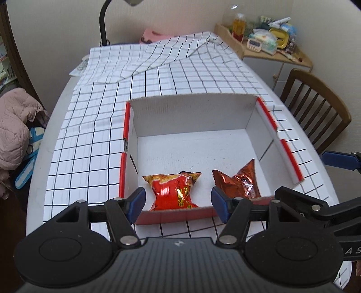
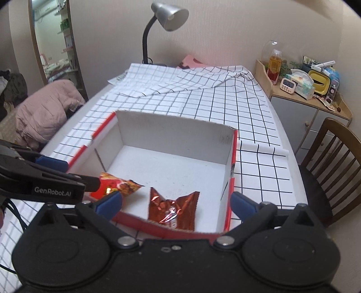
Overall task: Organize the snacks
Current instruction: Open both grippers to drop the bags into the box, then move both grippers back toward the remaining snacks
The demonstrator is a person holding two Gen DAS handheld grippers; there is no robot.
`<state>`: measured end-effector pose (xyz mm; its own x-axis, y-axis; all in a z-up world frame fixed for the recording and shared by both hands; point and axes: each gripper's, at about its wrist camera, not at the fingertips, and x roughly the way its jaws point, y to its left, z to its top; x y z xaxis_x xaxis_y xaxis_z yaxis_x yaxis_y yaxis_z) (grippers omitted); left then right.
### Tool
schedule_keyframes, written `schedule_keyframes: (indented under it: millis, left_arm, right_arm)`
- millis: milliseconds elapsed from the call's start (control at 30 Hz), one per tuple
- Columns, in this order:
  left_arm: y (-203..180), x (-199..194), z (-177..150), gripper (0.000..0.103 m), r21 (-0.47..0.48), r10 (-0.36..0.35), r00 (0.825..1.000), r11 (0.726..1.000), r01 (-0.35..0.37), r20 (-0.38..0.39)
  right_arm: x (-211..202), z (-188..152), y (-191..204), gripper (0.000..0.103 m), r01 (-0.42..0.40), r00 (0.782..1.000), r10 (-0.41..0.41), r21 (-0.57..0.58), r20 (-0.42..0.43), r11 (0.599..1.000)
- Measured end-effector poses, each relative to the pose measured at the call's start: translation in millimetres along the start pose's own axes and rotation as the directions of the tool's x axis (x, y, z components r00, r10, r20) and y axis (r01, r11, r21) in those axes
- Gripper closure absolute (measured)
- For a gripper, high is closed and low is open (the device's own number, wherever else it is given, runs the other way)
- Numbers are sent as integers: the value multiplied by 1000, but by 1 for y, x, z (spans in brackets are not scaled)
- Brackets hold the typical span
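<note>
A white cardboard box (image 1: 191, 112) with red outer edges sits on the checked tablecloth. Two snack packets lie on its floor near the front wall: a red and gold packet (image 1: 174, 191) on the left and a copper-brown foil packet (image 1: 239, 180) on the right. My left gripper (image 1: 178, 202) hovers above the red packet, open, with nothing pressed between its blue pads. In the right wrist view the brown packet (image 2: 173, 209) lies below my right gripper (image 2: 176, 202), which stands wide open and empty. The red packet (image 2: 119, 184) shows partly behind the left gripper's arm (image 2: 45, 180).
The box (image 2: 176, 135) has high walls all round. A desk lamp (image 2: 167, 15) stands at the table's far end by rumpled cloth (image 1: 158, 58). A wooden chair (image 2: 334, 171) is at the right, a cluttered cabinet (image 2: 311, 90) behind it, a pink jacket (image 2: 45, 112) at the left.
</note>
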<state>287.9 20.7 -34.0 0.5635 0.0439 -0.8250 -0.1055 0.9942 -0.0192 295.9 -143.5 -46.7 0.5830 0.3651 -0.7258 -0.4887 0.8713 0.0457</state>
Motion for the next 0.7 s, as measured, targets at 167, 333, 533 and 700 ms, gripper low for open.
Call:
schedule_keyframes:
  millis: [167, 333, 533, 700]
  left_arm:
    - [1, -28, -12, 39, 4, -20, 999, 1000, 20, 41]
    - [3, -54, -28, 35, 16, -38, 996, 999, 36, 82]
    - [4, -82, -50, 33, 37, -62, 990, 998, 58, 127]
    - [8, -103, -73, 23, 53, -92, 983, 995, 85, 161]
  right_arm:
    - [-29, -5, 8, 0, -26, 999, 25, 19, 43, 999]
    - [-55, -14, 16, 0, -51, 996, 48, 41, 79, 998]
    - [-80, -27, 25, 0, -81, 991, 74, 55, 115, 995]
    - [-98, -42, 35, 0, -106, 986, 99, 49, 136, 993]
